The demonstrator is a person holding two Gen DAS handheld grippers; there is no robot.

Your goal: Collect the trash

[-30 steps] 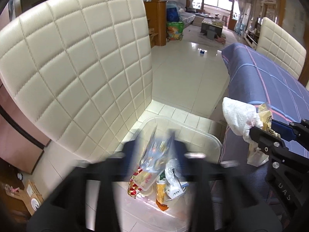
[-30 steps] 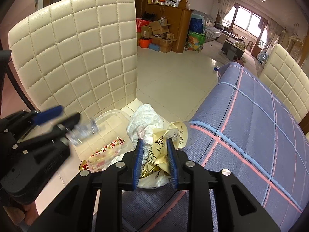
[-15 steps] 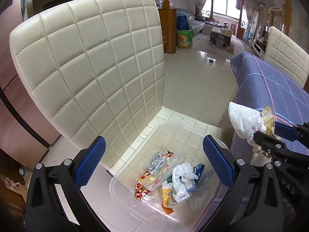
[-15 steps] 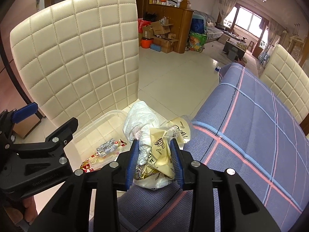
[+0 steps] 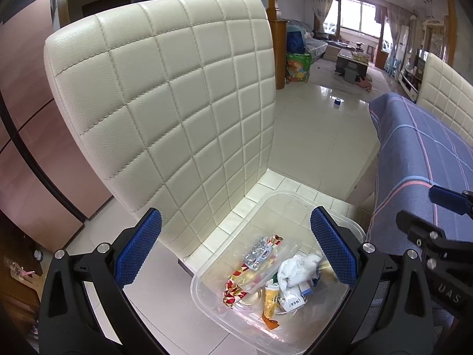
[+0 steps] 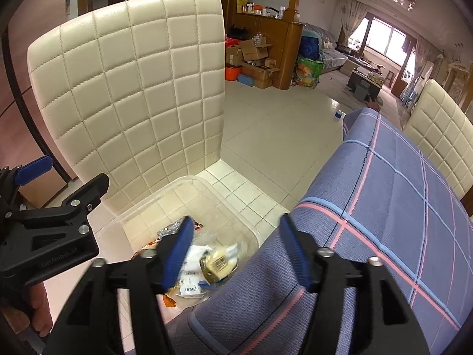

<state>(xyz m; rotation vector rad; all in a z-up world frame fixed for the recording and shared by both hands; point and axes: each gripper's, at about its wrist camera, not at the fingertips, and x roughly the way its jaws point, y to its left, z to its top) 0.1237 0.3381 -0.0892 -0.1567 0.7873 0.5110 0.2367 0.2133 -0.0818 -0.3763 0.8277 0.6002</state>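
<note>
A clear plastic bin [image 5: 283,193] sits on the seat of a cream quilted chair [image 5: 177,103]. It holds trash: a blister pack [image 5: 257,256], a white tissue [image 5: 298,267], a red patterned wrapper [image 5: 233,287] and a yellow tube [image 5: 270,298]. My left gripper [image 5: 236,248] hangs open above the bin with nothing between its pads. My right gripper [image 6: 236,253] is over the bin [image 6: 189,179] beside the table edge, its jaws opening. A yellow wrapper [image 6: 220,261], blurred, drops free below them. The right gripper [image 5: 425,207] also shows in the left view.
A table under a blue plaid cloth [image 6: 399,192] fills the right side, its edge against the bin. The chair's tall back [image 6: 133,88] rises behind the bin. A second cream chair [image 6: 443,136] stands beyond the table. A hand [image 6: 38,310] grips the left gripper [image 6: 65,176].
The left gripper opened wide and let a clear wrapper fall into the bin. The right gripper, shut on a white tissue and yellow wrapper, has opened; that bundle has dropped toward the bin.
</note>
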